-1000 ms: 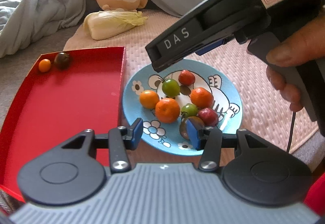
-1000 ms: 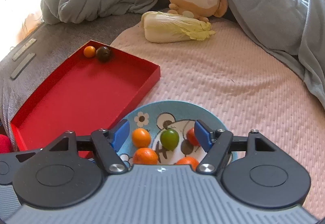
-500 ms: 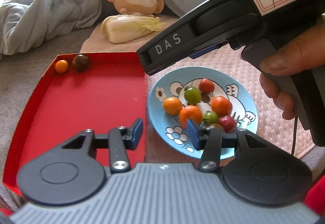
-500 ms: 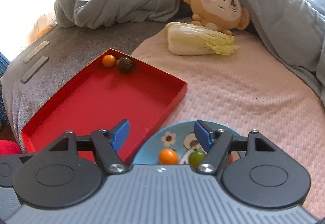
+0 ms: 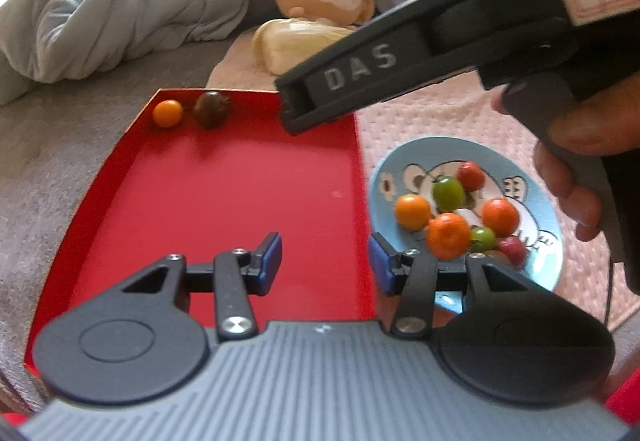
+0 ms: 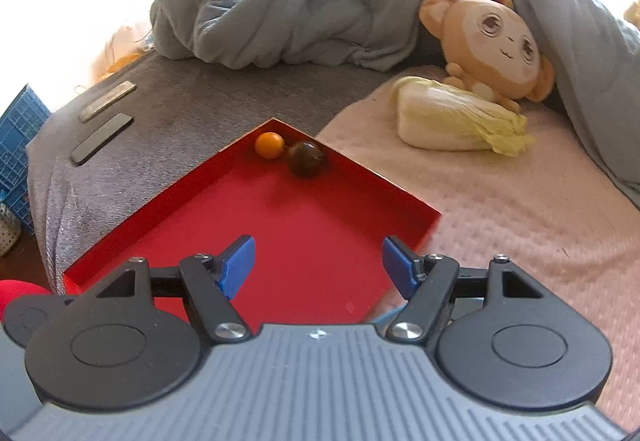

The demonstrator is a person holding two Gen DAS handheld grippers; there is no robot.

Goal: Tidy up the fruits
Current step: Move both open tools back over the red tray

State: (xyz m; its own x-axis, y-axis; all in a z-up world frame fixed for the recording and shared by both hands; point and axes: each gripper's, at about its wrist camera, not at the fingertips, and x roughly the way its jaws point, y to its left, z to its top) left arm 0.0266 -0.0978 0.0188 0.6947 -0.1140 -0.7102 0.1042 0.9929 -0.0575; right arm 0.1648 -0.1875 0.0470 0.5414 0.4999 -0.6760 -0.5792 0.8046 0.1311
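Left gripper (image 5: 325, 261): blue-padded fingers spread apart with nothing between them, hovering over the near right edge of the red tray (image 5: 224, 201); its right finger hides the near rim of the blue plate (image 5: 536, 185).
Right gripper (image 6: 316, 267): fingers parted and bare, above the tray's near corner; in the left wrist view only its dark body marked "DAS" and the holding hand (image 5: 576, 169) show, its fingertips hidden.
Hidden or unclear: the plate is almost wholly covered by the right gripper's body in the right wrist view; both views are slightly blurred.
Fruits on plate: three orange, two green, two red, bunched together; a brownish one is partly hidden behind the left gripper.
Fruits in tray: a small orange fruit (image 6: 270, 145) and a dark brown fruit (image 6: 306, 159), side by side in the far corner.
Surroundings: cabbage (image 6: 456, 121), monkey plush (image 6: 492, 45), grey blanket (image 6: 300, 1).
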